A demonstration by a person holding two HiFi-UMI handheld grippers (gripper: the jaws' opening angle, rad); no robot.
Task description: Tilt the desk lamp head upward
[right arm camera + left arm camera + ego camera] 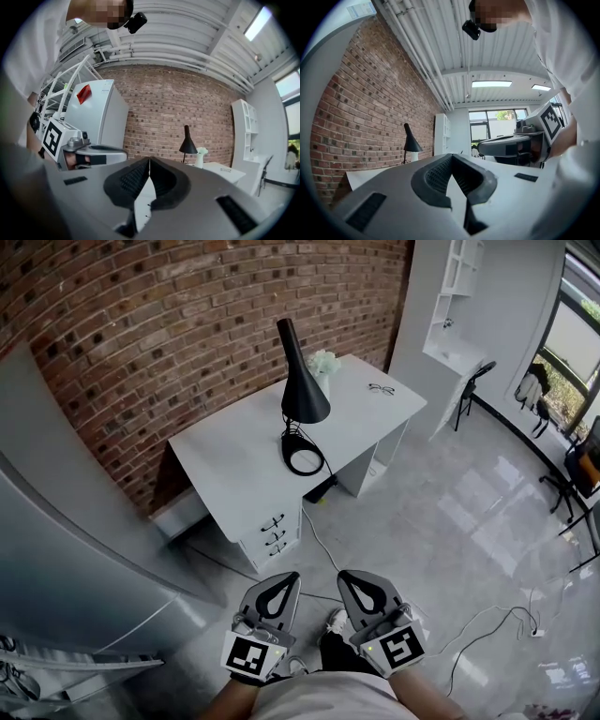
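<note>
**Both tongs shut and empty, lamp well ahead on the desk**

The left gripper point(284, 579) has its jaws closed tip to tip on nothing, and so does the right gripper point(352, 577) just beside it. Well ahead, the black desk lamp point(302, 390) stands on the white desk point(234, 460) by the brick wall, its head pointing down. Only the head view shows glasses point(382, 388) on the desk. Only the right gripper view shows a white refrigerator point(101, 117) bearing a red tag point(84, 93), its print unreadable.

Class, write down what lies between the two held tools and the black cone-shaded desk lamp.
Head view: grey floor crossed by a white cable, then the white desk's drawers and bare desktop before the black desk lamp.
</note>
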